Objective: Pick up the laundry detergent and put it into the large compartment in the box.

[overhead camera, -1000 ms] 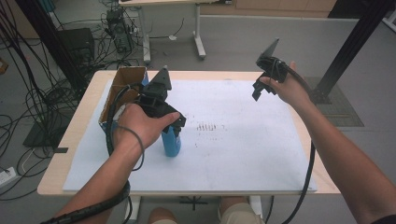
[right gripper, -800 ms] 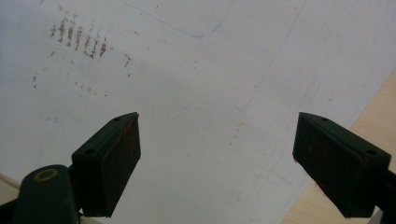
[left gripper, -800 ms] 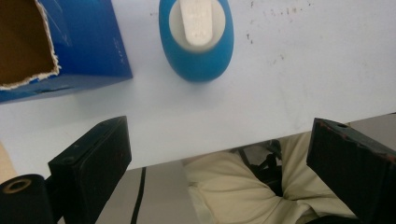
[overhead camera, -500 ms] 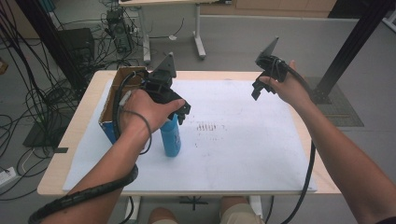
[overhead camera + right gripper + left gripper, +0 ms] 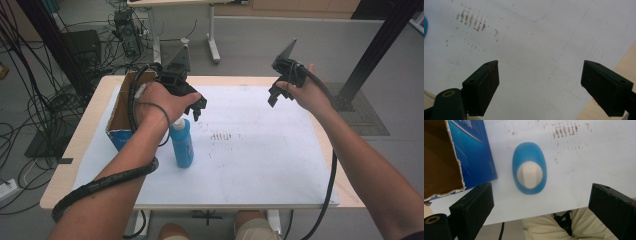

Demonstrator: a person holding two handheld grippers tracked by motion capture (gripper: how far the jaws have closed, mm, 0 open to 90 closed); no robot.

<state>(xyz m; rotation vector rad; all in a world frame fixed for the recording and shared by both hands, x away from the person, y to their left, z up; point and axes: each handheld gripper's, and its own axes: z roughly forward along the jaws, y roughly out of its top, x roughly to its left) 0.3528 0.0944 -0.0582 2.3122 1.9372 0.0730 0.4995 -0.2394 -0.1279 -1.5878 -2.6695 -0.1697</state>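
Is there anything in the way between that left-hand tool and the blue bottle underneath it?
Nothing visible. The left tool hangs above the blue bottle with its jaws open wide, and the white cap shows clear between them. The cardboard box sits off to one side.

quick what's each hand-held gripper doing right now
Left hand-held gripper: open, empty, above the upright blue plastic bottle with a white cap.
Right hand-held gripper: open, empty.

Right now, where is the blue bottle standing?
In the high view the blue bottle stands upright on the white sheet's left part, just right of the open cardboard box, below the open left gripper.
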